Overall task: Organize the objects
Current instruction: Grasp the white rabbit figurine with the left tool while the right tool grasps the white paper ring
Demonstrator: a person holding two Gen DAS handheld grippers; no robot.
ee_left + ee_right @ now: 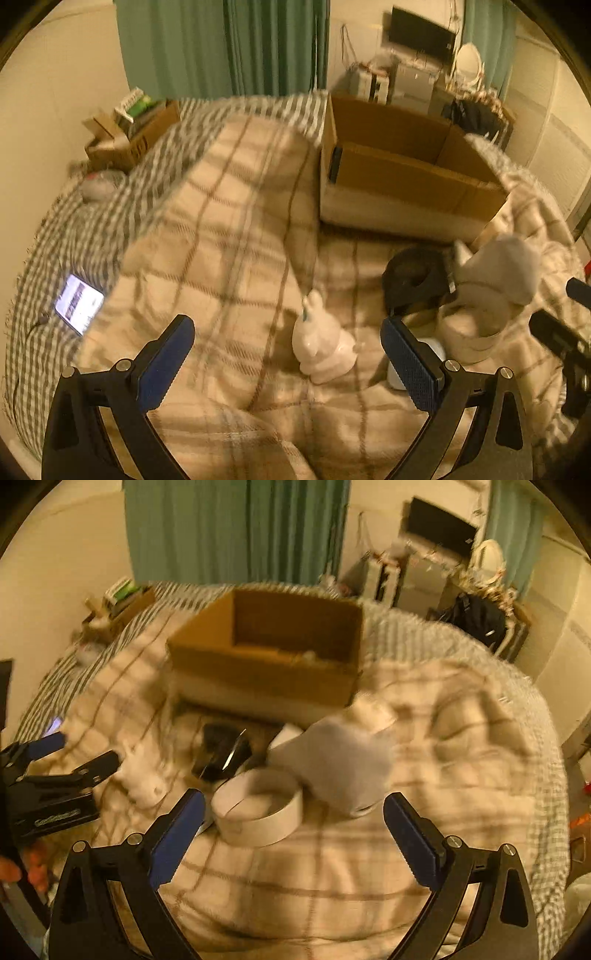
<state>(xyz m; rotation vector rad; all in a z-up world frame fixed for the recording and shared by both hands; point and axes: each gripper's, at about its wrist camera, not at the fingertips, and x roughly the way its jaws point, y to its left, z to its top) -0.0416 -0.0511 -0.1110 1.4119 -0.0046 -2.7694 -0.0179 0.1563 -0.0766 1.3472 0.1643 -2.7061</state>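
Note:
A white rabbit figurine (322, 347) lies on the plaid blanket between my left gripper's (288, 354) open fingers; it also shows in the right wrist view (142, 775). My right gripper (293, 823) is open and empty above a white round band (258, 808). A grey plush toy (343, 760) lies behind the band, also seen from the left (498, 269). A black object (221, 753) lies beside them. An open cardboard box (266, 653) stands further back on the bed, also in the left wrist view (406, 173).
A lit phone (78, 302) lies on the checked sheet at the left. A smaller box with books (129, 125) sits by the wall. Green curtains (221, 48), a TV (421, 35) and cluttered furniture stand behind the bed.

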